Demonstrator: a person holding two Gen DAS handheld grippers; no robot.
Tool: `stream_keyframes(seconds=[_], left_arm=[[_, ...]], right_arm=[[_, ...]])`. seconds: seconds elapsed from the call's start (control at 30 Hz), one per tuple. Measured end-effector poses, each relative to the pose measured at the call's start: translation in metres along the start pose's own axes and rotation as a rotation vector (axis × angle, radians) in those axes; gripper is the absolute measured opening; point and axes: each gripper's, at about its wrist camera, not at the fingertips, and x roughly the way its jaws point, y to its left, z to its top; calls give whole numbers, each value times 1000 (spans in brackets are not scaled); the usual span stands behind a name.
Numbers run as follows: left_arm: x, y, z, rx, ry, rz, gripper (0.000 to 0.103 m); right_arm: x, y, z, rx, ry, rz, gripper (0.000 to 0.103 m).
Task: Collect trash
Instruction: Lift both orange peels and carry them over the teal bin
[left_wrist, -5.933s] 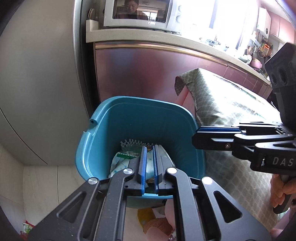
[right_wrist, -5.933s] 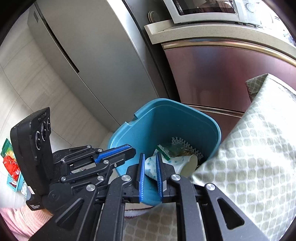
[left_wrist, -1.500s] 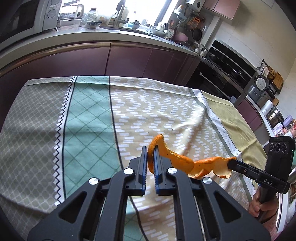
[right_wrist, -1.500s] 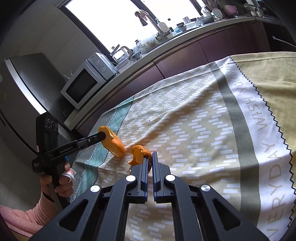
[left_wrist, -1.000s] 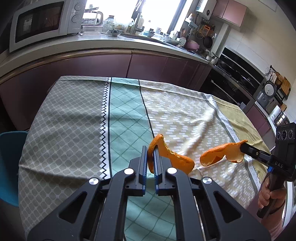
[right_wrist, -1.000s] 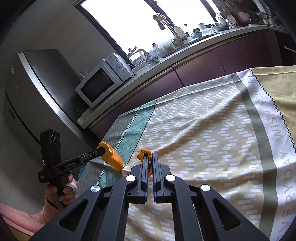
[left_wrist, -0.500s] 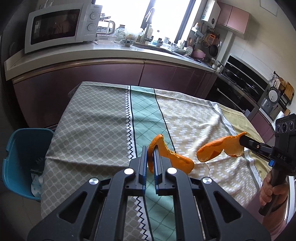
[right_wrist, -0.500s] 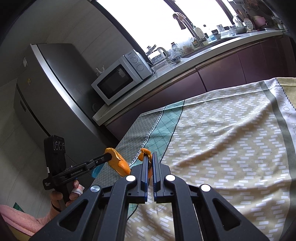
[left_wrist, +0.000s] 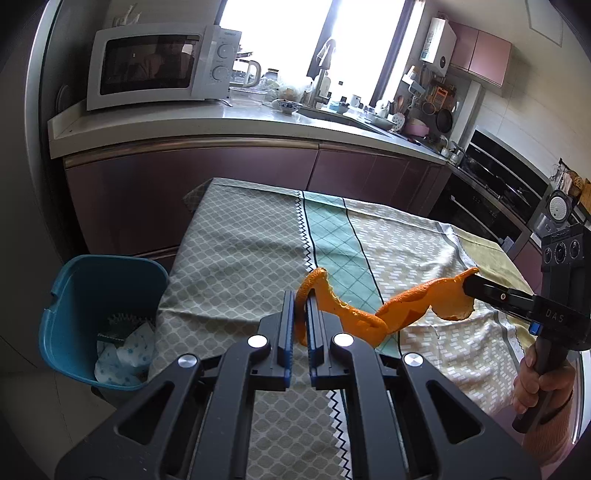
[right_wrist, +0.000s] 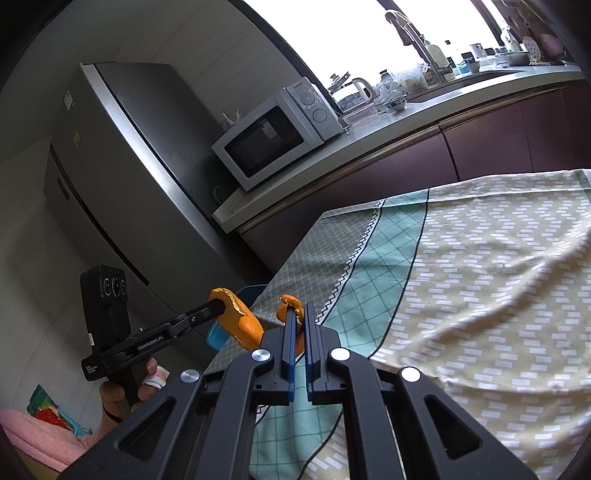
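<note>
My left gripper (left_wrist: 301, 297) is shut on a curled strip of orange peel (left_wrist: 345, 312), held above the patterned tablecloth (left_wrist: 240, 258). My right gripper (right_wrist: 300, 312) is shut on a second piece of orange peel (right_wrist: 290, 304); in the left wrist view that piece (left_wrist: 428, 297) hangs from the right gripper's tips at the right. The left gripper's peel also shows in the right wrist view (right_wrist: 236, 319). A blue trash bin (left_wrist: 79, 291) stands on the floor left of the table, with crumpled paper and wrappers inside (left_wrist: 125, 349).
A purple cabinet run with a white countertop (left_wrist: 184, 122) carries a microwave (left_wrist: 159, 64) behind the table. A steel fridge (right_wrist: 122, 177) stands left of the counter. An oven and stove (left_wrist: 498, 184) line the right wall.
Both grippers have pulled back and toward the table's left end with their peels. The bin has come further into the left wrist view.
</note>
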Motion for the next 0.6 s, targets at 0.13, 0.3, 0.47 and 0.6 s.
stream_keyframes(seconds=[0.13, 0.3, 0.47, 0.6], left_arm=[[-8, 14, 2, -12, -13, 24, 7], [-20, 31, 1, -32, -27, 54, 7], [-28, 45, 2, -48, -39, 76, 7], [-34, 52, 3, -54, -50, 95, 7]], right_arm=[[14, 10, 2, -10, 17, 25, 3], [31, 22, 5, -23, 41, 51, 3], [48, 32, 9, -37, 61, 73, 3], [60, 41, 11, -46, 74, 89, 3]])
